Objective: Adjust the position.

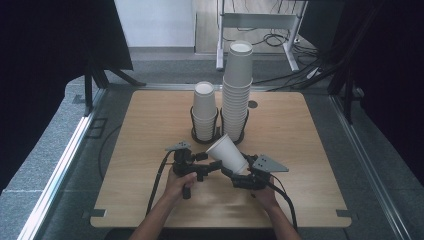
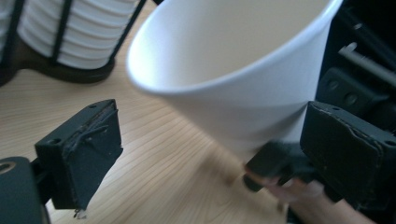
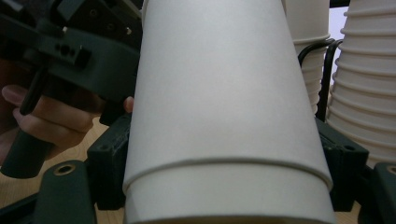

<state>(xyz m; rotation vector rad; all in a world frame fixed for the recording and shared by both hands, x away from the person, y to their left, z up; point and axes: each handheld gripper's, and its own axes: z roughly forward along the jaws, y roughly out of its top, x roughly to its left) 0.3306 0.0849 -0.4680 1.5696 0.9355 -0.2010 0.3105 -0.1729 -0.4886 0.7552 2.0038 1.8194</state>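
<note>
A white paper cup (image 1: 227, 152) hangs tilted over the table's front middle, mouth up and to the left. My right gripper (image 1: 235, 174) is shut on its narrow bottom end; in the right gripper view the cup (image 3: 224, 93) sits between both black jaws, with my right gripper (image 3: 226, 165) pressing its sides. My left gripper (image 1: 212, 167) stands open just left of the cup. In the left gripper view the cup's mouth (image 2: 243, 60) hangs above and between the spread jaws of my left gripper (image 2: 215, 140), and the left pad (image 2: 88, 144) is clear of it.
Behind the cup stand two stacks of white cups in black wire holders: a short stack (image 1: 204, 112) and a tall stack (image 1: 236, 90). They rest on a wooden table (image 1: 145, 130). Black cables trail from both grippers toward the front edge.
</note>
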